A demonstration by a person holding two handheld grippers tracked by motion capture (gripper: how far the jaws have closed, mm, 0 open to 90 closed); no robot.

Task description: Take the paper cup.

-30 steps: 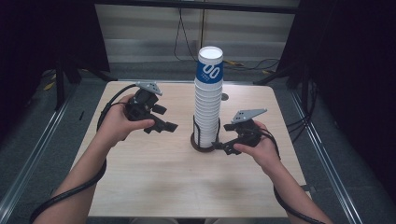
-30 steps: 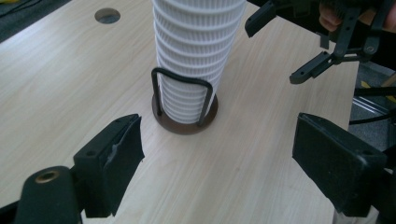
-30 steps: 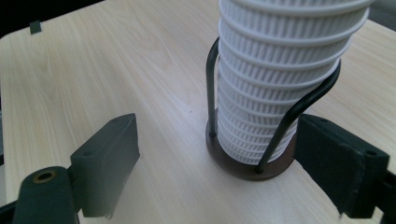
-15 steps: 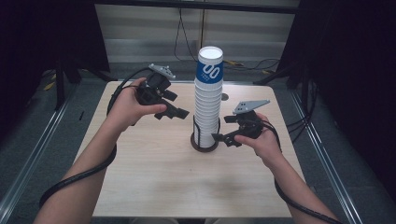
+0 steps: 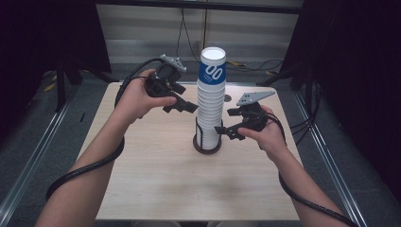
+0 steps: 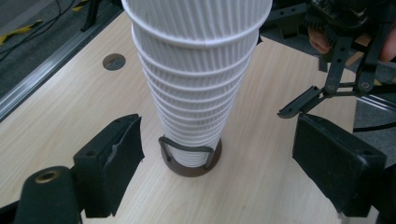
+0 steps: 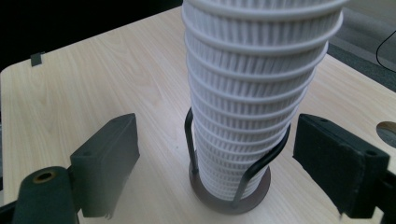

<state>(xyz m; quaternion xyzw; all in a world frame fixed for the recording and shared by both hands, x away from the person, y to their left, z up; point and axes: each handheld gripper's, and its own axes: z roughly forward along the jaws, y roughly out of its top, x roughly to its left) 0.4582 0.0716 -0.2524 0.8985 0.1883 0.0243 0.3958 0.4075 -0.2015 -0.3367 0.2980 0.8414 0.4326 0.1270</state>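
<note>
High view, cups: tall stack of ribbed white paper cups (image 5: 211,101), the top one with a blue band, upright in a dark wire holder (image 5: 207,144) near the middle of the wooden desk (image 5: 156,179).
High view, left gripper (image 5: 182,106): held up at the stack's left side, just beside it, tips pointing toward the cups.
High view, right gripper (image 5: 226,131): lower down at the stack's right, close to the holder.
Left gripper view, fingers (image 6: 114,163): spread wide, one on each side of the stack, nothing between the pads, no contact with the cups (image 6: 198,79).
Left gripper view, other gripper (image 6: 327,88): beyond the stack, at upper right.
Right gripper view, fingers (image 7: 109,156): likewise wide apart, framing the stack (image 7: 254,93) and its holder (image 7: 233,191), gripping nothing.
</note>
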